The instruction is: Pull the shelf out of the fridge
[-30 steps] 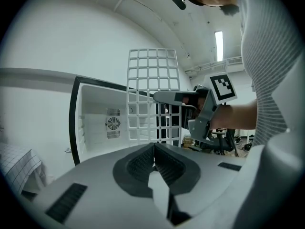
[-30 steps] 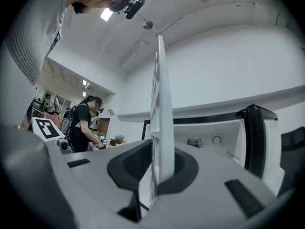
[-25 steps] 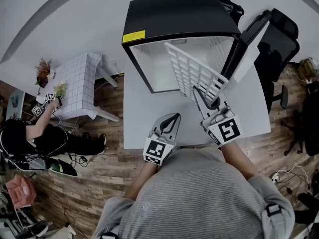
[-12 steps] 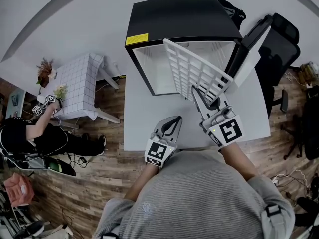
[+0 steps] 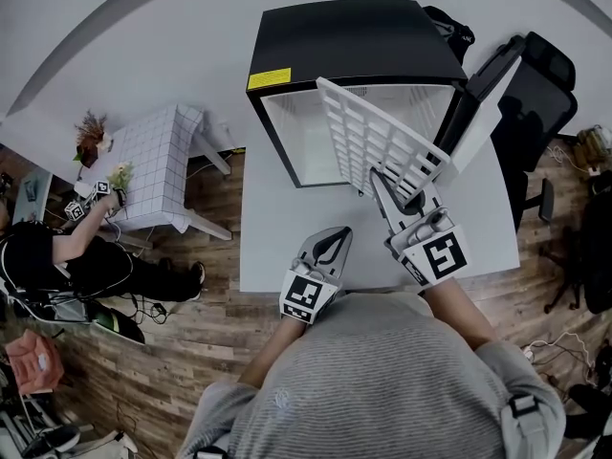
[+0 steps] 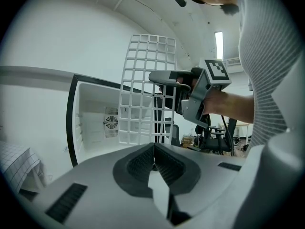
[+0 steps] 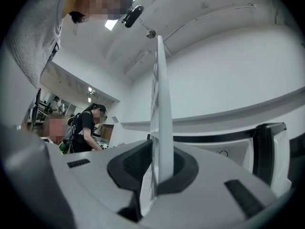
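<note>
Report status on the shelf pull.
Right gripper shut on shelf edge; left gripper shut, empty, at table edge. Shelf upright on edge in front of the open fridge. Nothing in its way.

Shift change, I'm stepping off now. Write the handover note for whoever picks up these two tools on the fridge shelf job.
Right tool: shut on the near edge of the shelf, holding it up on edge.
Left tool: shut and empty, by the front edge of the table.
Shelf: steeply tilted in front of the open fridge, whose door is swung out to the right. Whether the shelf's far end has cleared the opening can't be told.
Done: shelf gripped and mostly drawn out.
Left: bring it fully clear, then probably set it down on the table.
</note>
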A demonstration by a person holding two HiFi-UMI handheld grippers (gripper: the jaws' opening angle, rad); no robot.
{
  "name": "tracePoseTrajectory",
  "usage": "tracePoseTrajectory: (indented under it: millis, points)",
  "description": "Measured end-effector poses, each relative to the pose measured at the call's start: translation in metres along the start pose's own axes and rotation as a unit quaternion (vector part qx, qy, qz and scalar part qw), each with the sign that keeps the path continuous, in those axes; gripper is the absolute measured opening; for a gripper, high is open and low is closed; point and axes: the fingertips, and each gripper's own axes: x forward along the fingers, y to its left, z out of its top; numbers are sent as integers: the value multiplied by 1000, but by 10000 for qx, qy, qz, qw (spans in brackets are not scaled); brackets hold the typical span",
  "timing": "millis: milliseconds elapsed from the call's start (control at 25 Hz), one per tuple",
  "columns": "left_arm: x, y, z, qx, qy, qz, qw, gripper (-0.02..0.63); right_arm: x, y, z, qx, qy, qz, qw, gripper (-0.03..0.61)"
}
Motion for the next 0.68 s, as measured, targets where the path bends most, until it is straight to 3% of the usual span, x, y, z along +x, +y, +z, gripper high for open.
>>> tracePoseTrajectory:
  millis: [680]
  points:
    - [4, 2, 0, -27, 10, -40, 10000, 11, 4, -3, 2, -18, 43, -1, 10000, 35]
